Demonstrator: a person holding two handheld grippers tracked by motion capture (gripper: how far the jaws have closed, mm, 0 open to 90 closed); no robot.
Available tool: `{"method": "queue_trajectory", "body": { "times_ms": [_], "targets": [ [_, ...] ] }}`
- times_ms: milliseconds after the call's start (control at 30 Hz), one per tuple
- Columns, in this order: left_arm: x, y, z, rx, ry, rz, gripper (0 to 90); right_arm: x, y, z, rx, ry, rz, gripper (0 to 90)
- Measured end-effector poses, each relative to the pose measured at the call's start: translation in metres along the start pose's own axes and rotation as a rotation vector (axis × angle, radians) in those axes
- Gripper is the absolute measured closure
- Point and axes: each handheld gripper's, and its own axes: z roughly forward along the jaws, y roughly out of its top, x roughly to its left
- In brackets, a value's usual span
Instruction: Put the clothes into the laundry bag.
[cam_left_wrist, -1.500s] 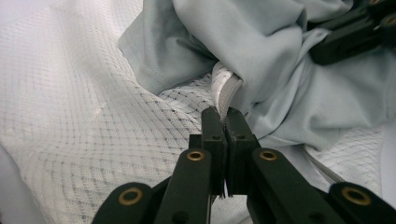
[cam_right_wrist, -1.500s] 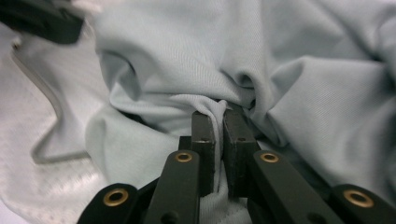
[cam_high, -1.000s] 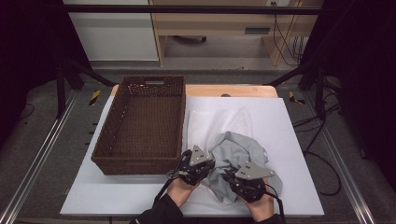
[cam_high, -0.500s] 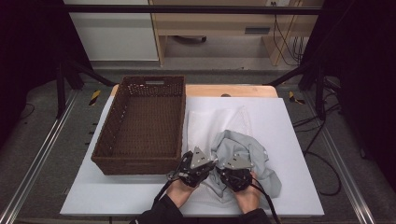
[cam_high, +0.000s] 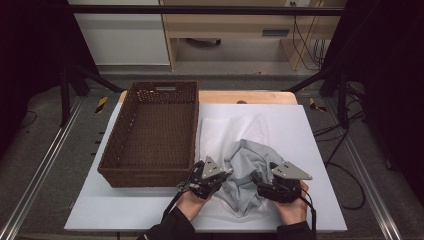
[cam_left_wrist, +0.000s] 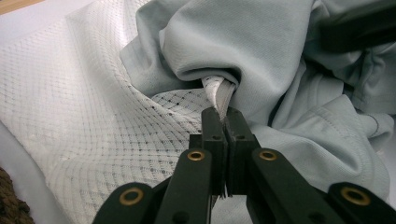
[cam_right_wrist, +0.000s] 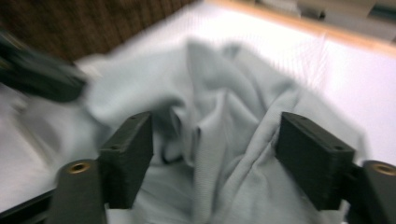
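Garment (cam_high: 250, 165), pale grey-blue, was crumpled on white mesh bag (cam_high: 227, 127) at near middle of table (cam_high: 310, 145), just right of brown wicker basket (cam_high: 150, 135). Left gripper (cam_left_wrist: 219, 116) was clenched on thin fold of mesh bag and garment edge, at garment's left side. Right gripper (cam_right_wrist: 212, 163) was seen at garment's right side; jaws had just been opening, spread wide with bunched garment between them, pads not pressed on it. Right gripper view was blurred. Basket interior was seen bare.
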Motion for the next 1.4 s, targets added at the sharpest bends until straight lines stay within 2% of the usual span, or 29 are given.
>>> {"method": "queue_trajectory", "body": {
  "times_ms": [67,133,200,300,367,433,500,567,633,667,700,767,800,833,867,900,933,967,1000,1067,1100,1133,1200,1233,1267,1300,1333,1367,1400],
  "targets": [
    [0.000,0.000,0.000,0.001,0.000,-0.001,88.2,-0.002,-0.006,0.016,0.079,0.007,-0.028,51.9],
    [0.000,0.000,0.001,0.004,0.002,-0.002,88.3,-0.003,-0.009,0.024,0.125,0.008,-0.036,73.4],
    [0.000,0.000,0.001,0.005,0.000,-0.010,88.3,-0.005,-0.008,0.022,0.118,0.031,-0.006,83.9],
    [0.001,0.000,0.001,0.002,0.002,-0.018,88.3,-0.006,-0.002,0.006,0.041,0.058,-0.005,84.7],
    [0.001,0.001,0.000,0.002,0.005,-0.018,88.3,-0.003,0.005,-0.011,-0.031,0.107,-0.016,84.8],
    [0.001,0.002,-0.001,-0.004,0.002,-0.025,88.3,0.005,0.010,-0.022,-0.079,0.184,-0.026,84.8],
    [0.000,0.003,-0.002,-0.012,0.002,-0.028,88.3,0.017,0.012,-0.025,-0.080,0.280,-0.038,84.8],
    [-0.002,0.006,-0.006,-0.027,-0.002,-0.029,88.3,0.033,0.010,-0.016,-0.035,0.361,-0.061,84.8],
    [-0.005,0.010,-0.011,-0.049,-0.009,-0.021,88.3,0.045,0.007,-0.004,0.006,0.380,-0.092,84.6],
    [-0.005,0.010,-0.011,-0.049,-0.009,-0.021,88.4,0.052,0.004,0.007,0.046,0.370,-0.103,84.5],
    [-0.007,0.013,-0.015,-0.071,-0.016,-0.015,88.4,0.056,0.002,0.017,0.077,0.349,-0.107,84.4],
    [-0.010,0.014,-0.017,-0.075,-0.024,-0.006,88.4,0.058,-0.001,0.033,0.115,0.292,-0.115,84.2],
    [-0.011,0.014,-0.017,-0.069,-0.024,0.003,88.5,0.057,-0.003,0.043,0.126,0.244,-0.108,84.2],
    [-0.011,0.014,-0.017,-0.069,-0.024,0.003,88.5,0.057,-0.003,0.043,0.126,0.244,-0.108,84.2],
    [-0.013,0.013,-0.015,-0.061,-0.025,0.008,88.5,0.053,-0.004,0.053,0.103,0.184,-0.065,84.3],
    [-0.013,0.013,-0.015,-0.061,-0.025,0.008,88.5,0.053,-0.004,0.053,0.103,0.184,-0.065,84.3],
    [-0.013,0.010,-0.011,-0.047,-0.024,0.009,88.4,0.052,-0.006,0.058,0.076,0.131,-0.044,84.2],
    [-0.013,0.010,-0.011,-0.047,-0.024,0.009,88.4,0.052,-0.006,0.058,0.076,0.131,-0.044,84.2],
    [-0.011,0.008,-0.008,-0.034,-0.023,0.011,88.4,0.052,-0.008,0.063,0.081,0.111,-0.046,82.8],
    [-0.009,0.005,-0.006,-0.022,-0.018,0.011,88.4,0.052,-0.009,0.064,0.082,0.114,-0.044,81.2],
    [-0.006,0.003,-0.006,-0.015,-0.011,0.004,88.3,0.050,-0.009,0.061,0.083,0.147,-0.034,72.3],
    [-0.006,0.003,-0.006,-0.015,-0.011,0.004,88.3,0.050,-0.009,0.061,0.083,0.147,-0.034,72.3],
    [-0.004,0.002,-0.006,-0.013,-0.008,-0.001,88.3,0.049,-0.008,0.054,0.074,0.187,-0.028,61.5],
    [-0.003,0.002,-0.005,-0.011,-0.006,-0.002,88.3,0.049,-0.007,0.042,0.046,0.195,-0.056,55.3],
    [-0.003,0.002,-0.005,-0.011,-0.006,-0.002,88.3,0.049,-0.007,0.042,0.046,0.195,-0.056,55.3],
    [-0.003,0.001,-0.005,-0.011,-0.006,0.000,88.3,0.048,-0.007,0.034,0.028,0.193,-0.057,53.9],
    [-0.003,0.001,-0.005,-0.009,-0.002,0.003,88.3,0.042,-0.004,0.019,-0.011,0.195,-0.038,49.1],
    [-0.003,0.001,-0.005,-0.009,-0.002,0.003,88.3,0.042,-0.004,0.019,-0.011,0.195,-0.038,49.1],
    [-0.003,0.001,-0.006,-0.008,0.000,0.005,88.3,0.033,0.002,0.005,-0.061,0.165,-0.024,44.2]
  ]
}}
